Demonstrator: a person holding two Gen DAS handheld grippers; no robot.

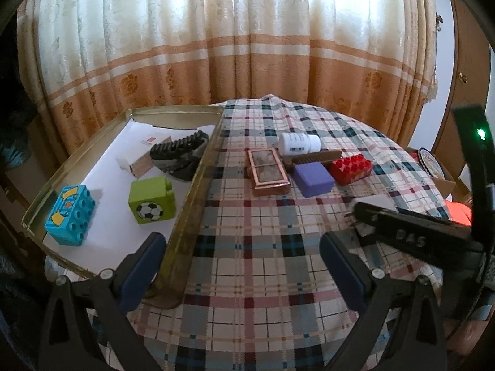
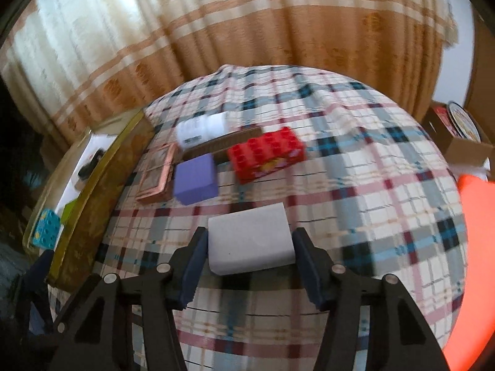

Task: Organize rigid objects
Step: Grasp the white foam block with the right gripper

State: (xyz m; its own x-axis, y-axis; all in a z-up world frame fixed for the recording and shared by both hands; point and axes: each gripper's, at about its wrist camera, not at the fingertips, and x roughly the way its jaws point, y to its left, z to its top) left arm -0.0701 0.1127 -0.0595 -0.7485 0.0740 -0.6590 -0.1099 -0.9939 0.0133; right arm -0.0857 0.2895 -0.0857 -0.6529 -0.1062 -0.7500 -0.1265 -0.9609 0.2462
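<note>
My right gripper (image 2: 250, 247) is shut on a white block (image 2: 250, 241), held above the plaid tablecloth. The other gripper appears in the left wrist view as a black arm (image 1: 411, 232) at right. My left gripper (image 1: 244, 259) is open and empty, astride the gold tray's near wall (image 1: 191, 204). In the tray lie a blue brick (image 1: 69, 213), a green football cube (image 1: 151, 199), a black comb-like piece (image 1: 179, 153) and a small box (image 1: 139, 162). On the cloth sit a copper frame (image 1: 267, 171), a purple block (image 1: 312, 179), a red brick (image 1: 349, 167), a white bottle (image 1: 298, 143) and a brown comb (image 1: 315, 157).
A patterned curtain (image 1: 247, 46) hangs behind the table. A cardboard box (image 2: 461, 142) with a round tin stands at the right. An orange object (image 2: 473, 262) fills the right edge of the right wrist view.
</note>
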